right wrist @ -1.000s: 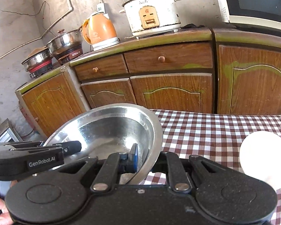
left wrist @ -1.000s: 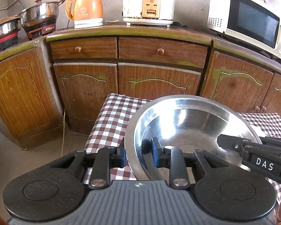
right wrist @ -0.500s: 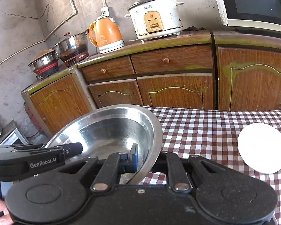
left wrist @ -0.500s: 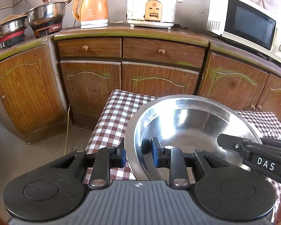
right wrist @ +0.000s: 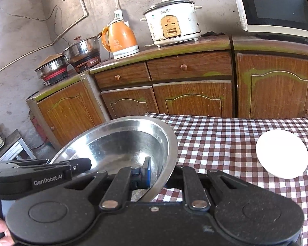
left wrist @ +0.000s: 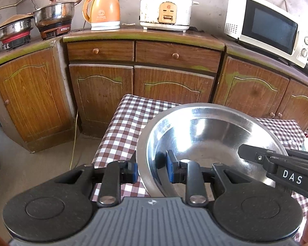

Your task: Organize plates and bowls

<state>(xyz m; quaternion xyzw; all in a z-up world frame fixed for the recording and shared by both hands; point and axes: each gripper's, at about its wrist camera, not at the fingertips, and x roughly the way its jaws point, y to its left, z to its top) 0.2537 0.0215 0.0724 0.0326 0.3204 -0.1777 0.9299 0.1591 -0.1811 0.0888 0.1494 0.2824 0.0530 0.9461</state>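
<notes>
**Steel bowl carried between both grippers, drawn back from the cabinets**

Both cameras have pulled back from the cabinets over the last second: the counter with its orange kettle (left wrist: 102, 8) and rice cooker (left wrist: 166, 8) now sits smaller and higher in each view, and more floor and checked tablecloth (left wrist: 125, 127) shows. In the right wrist view the white plate (right wrist: 282, 156) has slid further in from the right edge and now shows whole. The steel bowl (left wrist: 207, 141) keeps the same place against both grippers.

The left gripper (left wrist: 152, 169) is closed narrowly on the bowl's left rim, one blue pad outside the wall and one inside. The right gripper (right wrist: 161, 175) pinches the opposite rim, jaws nearly together; one blue pad shows inside the bowl, while the outer finger is hidden behind the metal. The bowl is held tilted above the table's near left corner, clear of the cloth.

The bowl's near edge is cut off by each gripper's body. A person's fingers show only at the frame edges. The plate lies flat on the cloth, well apart from the bowl.
</notes>
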